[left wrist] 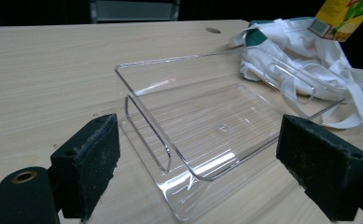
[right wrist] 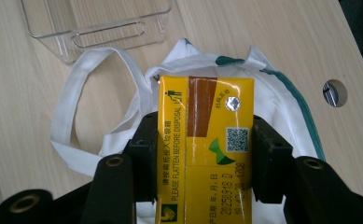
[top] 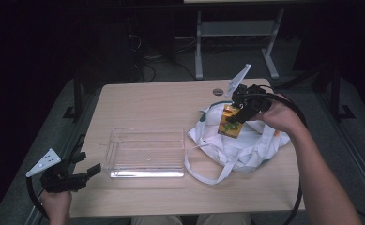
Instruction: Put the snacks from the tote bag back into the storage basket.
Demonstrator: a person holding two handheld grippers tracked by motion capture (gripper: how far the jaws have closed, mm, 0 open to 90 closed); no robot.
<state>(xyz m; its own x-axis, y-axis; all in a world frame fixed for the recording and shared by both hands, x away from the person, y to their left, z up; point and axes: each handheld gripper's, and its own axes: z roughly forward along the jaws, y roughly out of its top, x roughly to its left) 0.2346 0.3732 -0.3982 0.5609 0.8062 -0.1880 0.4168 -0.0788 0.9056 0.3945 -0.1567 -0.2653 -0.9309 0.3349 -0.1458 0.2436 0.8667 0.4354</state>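
Two grippers are mine. From above, my right gripper [top: 235, 116] clamps a yellow carton [top: 229, 121] above a white bag [top: 236, 143]; the jaws hide its upper half. My left gripper [top: 87, 165] hangs open at the table's [top: 171, 98] near left corner, holding nothing, the clear tray [top: 145, 152] just ahead of it.

My left gripper view has the tray lying between my spread pads [left wrist: 88, 163], nothing in it; the carton is cut off at the top right.

My right gripper view shows both pads pressing the carton's sides, its bottom out of frame. Yellow face, brown strip, foil dot, QR code. The bag below is mostly covered; its contents are hidden.
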